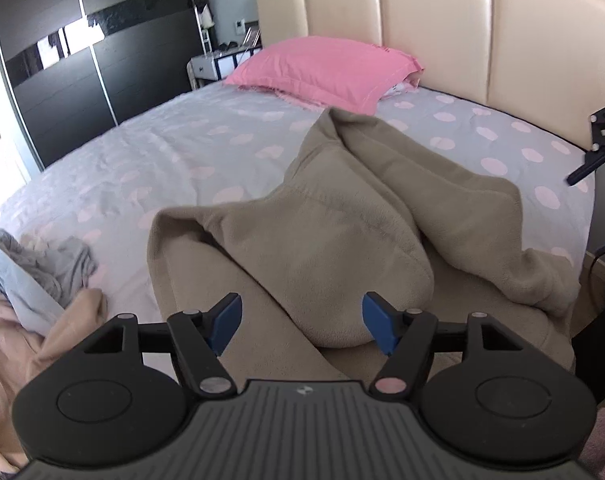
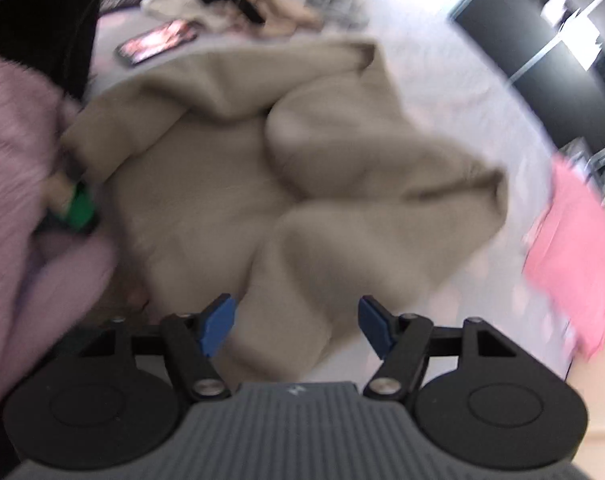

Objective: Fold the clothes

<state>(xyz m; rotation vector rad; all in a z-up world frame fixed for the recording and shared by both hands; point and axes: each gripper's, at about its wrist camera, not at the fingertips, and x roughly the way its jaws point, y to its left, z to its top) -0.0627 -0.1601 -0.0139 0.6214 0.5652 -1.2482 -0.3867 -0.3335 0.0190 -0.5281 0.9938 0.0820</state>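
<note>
A beige fleece garment (image 1: 322, 240) lies crumpled on the bed, its folds bunched and one rounded lobe nearest the camera. In the left wrist view my left gripper (image 1: 302, 314) hovers over that near lobe, jaws open, blue pads (image 1: 226, 320) clear of the cloth. The right wrist view is blurred. It shows the same garment (image 2: 230, 168) from the other side, and my right gripper (image 2: 296, 318) stands open above its edge with nothing pinched between the pads.
The bed (image 1: 142, 152) has a pale dotted sheet, a pink pillow (image 1: 326, 68) and a cream headboard (image 1: 442, 32). More clothes (image 1: 30, 272) are heaped at the near left. A dark wardrobe (image 1: 82, 60) stands beyond. A phone-like screen (image 2: 154, 42) lies on the sheet; a fuzzy pink sleeve (image 2: 18, 160) fills the left.
</note>
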